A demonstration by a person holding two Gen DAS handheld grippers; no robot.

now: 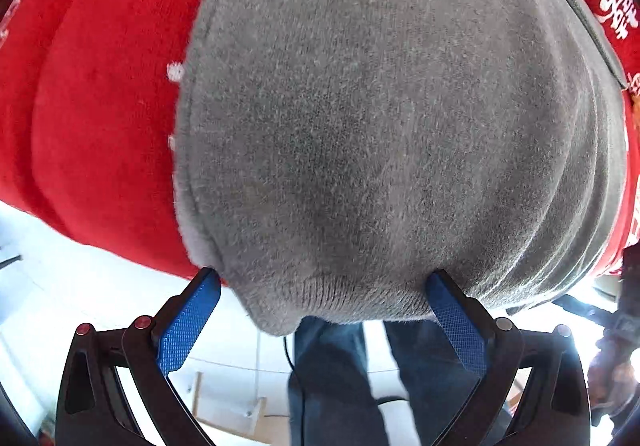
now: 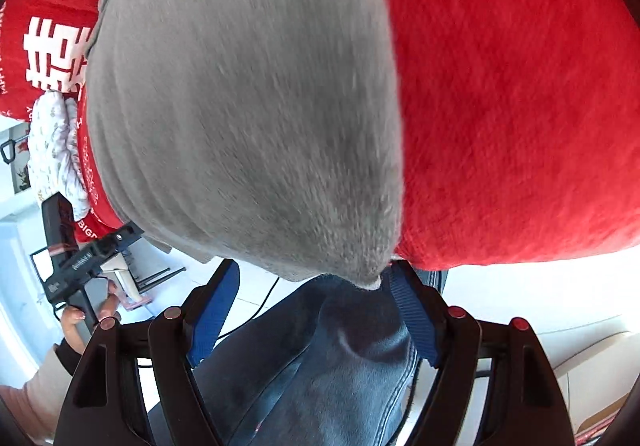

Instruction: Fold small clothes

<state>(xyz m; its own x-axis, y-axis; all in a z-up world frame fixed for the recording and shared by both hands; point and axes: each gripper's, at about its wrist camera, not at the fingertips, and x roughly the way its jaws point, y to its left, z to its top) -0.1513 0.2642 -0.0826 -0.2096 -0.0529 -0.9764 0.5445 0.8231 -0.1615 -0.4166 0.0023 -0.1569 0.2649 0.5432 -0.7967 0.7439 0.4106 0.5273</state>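
Hanging over the red cloth, the grey garment looked part-folded. Left gripper at 6 o'clock stood released; right gripper likewise gaped, squaring remained.

A small grey fleecy garment lies spread flat on a red cloth, its ribbed hem at the near edge. One rounded corner hangs slightly over the cloth's edge, and its surface shows soft creases.

The grey garment runs off at twelve o'clock; its fold hides the red cloth beneath.
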